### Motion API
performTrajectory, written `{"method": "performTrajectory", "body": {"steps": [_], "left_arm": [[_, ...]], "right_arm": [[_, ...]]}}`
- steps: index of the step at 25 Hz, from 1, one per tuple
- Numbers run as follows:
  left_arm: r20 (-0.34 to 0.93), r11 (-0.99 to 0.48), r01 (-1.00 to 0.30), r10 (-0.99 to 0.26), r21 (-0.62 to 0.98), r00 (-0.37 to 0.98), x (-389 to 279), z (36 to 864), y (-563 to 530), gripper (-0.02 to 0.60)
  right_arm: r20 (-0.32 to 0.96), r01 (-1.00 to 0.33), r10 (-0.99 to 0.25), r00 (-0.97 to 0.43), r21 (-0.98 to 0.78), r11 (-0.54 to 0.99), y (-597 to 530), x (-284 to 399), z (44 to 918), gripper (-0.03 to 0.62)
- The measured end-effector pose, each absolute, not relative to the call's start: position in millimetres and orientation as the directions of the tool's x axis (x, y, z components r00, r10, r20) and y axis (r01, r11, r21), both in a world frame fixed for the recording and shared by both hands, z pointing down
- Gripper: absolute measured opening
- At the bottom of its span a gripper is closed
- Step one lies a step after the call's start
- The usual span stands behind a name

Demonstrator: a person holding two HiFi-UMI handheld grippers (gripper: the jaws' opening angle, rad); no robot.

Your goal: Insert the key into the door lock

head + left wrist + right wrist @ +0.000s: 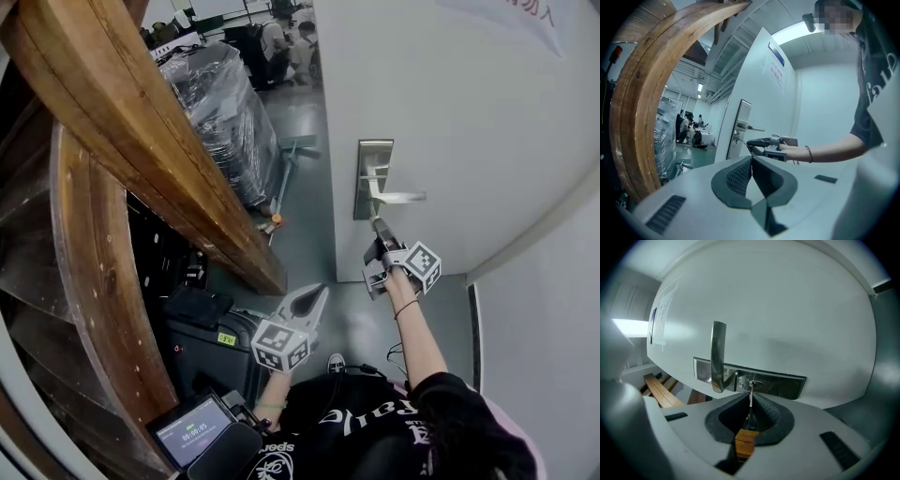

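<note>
Here the right gripper [378, 228] is closed on the key [750, 399], whose tip is at the lock [755, 384], or just inside (I cannot tell how deep). The key looks thin, stiff, light and smooth; best held by its head. The left gripper [751, 164] is closed on nothing.

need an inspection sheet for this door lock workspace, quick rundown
surface: white door, grey floor below
job's things: key tip at the keyhole in the metal lock plate, beside the lever handle; depth cannot be told
clutter: plastic-wrapped stack, black cases, screen device
grippers: right gripper shut on key; left gripper shut, empty, away from the door
cables: thin dark cable on floor by the door
surroundings: curved wooden beam; people at desks far off
</note>
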State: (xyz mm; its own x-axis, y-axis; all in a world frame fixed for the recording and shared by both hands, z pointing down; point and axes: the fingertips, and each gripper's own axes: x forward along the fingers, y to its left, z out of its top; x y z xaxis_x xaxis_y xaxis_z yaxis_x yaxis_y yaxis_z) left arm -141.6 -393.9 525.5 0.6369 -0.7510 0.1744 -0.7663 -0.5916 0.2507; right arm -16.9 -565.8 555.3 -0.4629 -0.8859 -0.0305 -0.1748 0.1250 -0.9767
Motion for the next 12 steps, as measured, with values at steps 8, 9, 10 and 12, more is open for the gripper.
{"method": "performTrajectory", "body": {"steps": [8, 9, 10, 12], "left_arm": [[0.185, -0.586, -0.765, -0.748, 0.267, 0.638, -148.0, 532.2, -401.5, 0.005], [0.186, -0.586, -0.766, -0.748, 0.266, 0.637, -148.9, 532.8, -402.4, 0.005], [0.187, -0.584, -0.767, -0.749, 0.266, 0.636, -149.8, 533.4, -403.2, 0.005], [0.190, -0.582, -0.768, -0.750, 0.267, 0.634, -151.6, 534.6, -404.7, 0.005]], "right_arm": [[-0.042, -0.141, -0.895, -0.444, -0.983, 0.116, -582.2, -17.4, 558.6, 0.037], [-0.041, -0.142, -0.896, -0.443, -0.983, 0.115, -584.9, -18.0, 558.1, 0.037], [-0.041, -0.142, -0.896, -0.442, -0.983, 0.115, -587.9, -18.7, 557.7, 0.037], [-0.040, -0.141, -0.898, -0.438, -0.984, 0.113, -595.3, -20.2, 557.4, 0.037]]}}
